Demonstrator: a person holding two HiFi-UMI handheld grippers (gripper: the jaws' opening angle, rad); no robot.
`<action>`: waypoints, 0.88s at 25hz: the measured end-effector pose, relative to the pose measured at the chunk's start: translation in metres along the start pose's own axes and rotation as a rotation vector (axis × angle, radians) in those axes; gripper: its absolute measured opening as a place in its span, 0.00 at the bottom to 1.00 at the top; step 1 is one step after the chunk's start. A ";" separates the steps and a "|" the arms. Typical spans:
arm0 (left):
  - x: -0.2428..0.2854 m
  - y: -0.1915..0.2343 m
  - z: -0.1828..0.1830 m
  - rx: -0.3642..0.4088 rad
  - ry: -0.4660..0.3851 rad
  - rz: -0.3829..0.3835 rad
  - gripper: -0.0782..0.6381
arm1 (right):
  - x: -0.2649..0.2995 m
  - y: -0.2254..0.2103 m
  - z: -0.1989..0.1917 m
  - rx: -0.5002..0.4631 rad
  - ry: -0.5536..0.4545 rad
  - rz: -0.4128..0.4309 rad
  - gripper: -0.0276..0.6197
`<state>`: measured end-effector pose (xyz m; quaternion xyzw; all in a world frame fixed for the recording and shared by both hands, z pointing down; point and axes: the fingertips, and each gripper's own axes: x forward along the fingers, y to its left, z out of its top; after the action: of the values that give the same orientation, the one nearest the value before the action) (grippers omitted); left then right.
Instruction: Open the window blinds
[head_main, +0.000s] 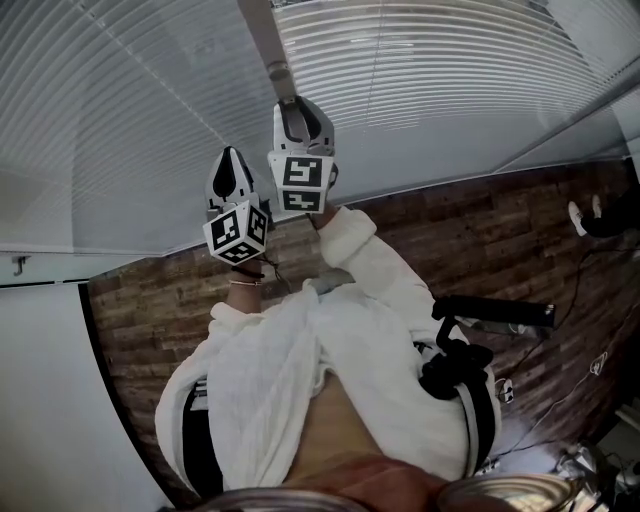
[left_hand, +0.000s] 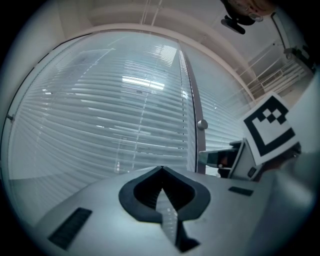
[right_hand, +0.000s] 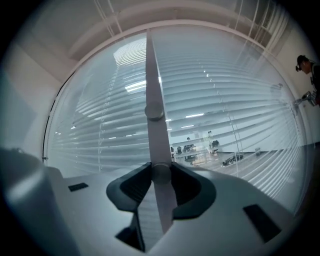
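White slatted blinds (head_main: 420, 90) cover the window in front of me. Their grey tilt wand (head_main: 262, 35) hangs down the middle. My right gripper (head_main: 290, 102) is raised to it and shut on the wand (right_hand: 152, 75), whose lower knob sits between the pads (right_hand: 161, 168). In the right gripper view the slats (right_hand: 225, 115) are tilted enough to show a room beyond. My left gripper (head_main: 231, 155) is held just left of the right one, jaws shut on nothing (left_hand: 161, 168), facing the blinds (left_hand: 110, 115). From there the wand (left_hand: 192, 105) and right gripper (left_hand: 220, 159) show at the right.
Below me lies a brick-patterned floor (head_main: 480, 240), with a white wall (head_main: 40, 400) to the left. Black gear (head_main: 455, 365) hangs at my waist. Someone's shoes (head_main: 590, 215) stand at the right edge, and cables (head_main: 590, 380) lie on the floor.
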<state>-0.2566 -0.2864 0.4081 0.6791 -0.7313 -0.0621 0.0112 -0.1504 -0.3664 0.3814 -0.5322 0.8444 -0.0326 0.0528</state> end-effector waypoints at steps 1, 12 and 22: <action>-0.001 -0.001 0.000 -0.001 0.000 -0.003 0.11 | 0.000 -0.001 -0.001 0.029 0.007 -0.003 0.25; -0.004 -0.010 -0.001 -0.016 0.005 -0.013 0.11 | -0.002 -0.010 -0.005 0.345 0.039 0.009 0.25; -0.002 -0.032 0.001 -0.086 0.021 -0.091 0.11 | -0.046 -0.029 0.004 0.180 -0.034 0.167 0.25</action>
<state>-0.2246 -0.2863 0.4042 0.7111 -0.6962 -0.0869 0.0453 -0.1046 -0.3372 0.3834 -0.4536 0.8784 -0.0947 0.1169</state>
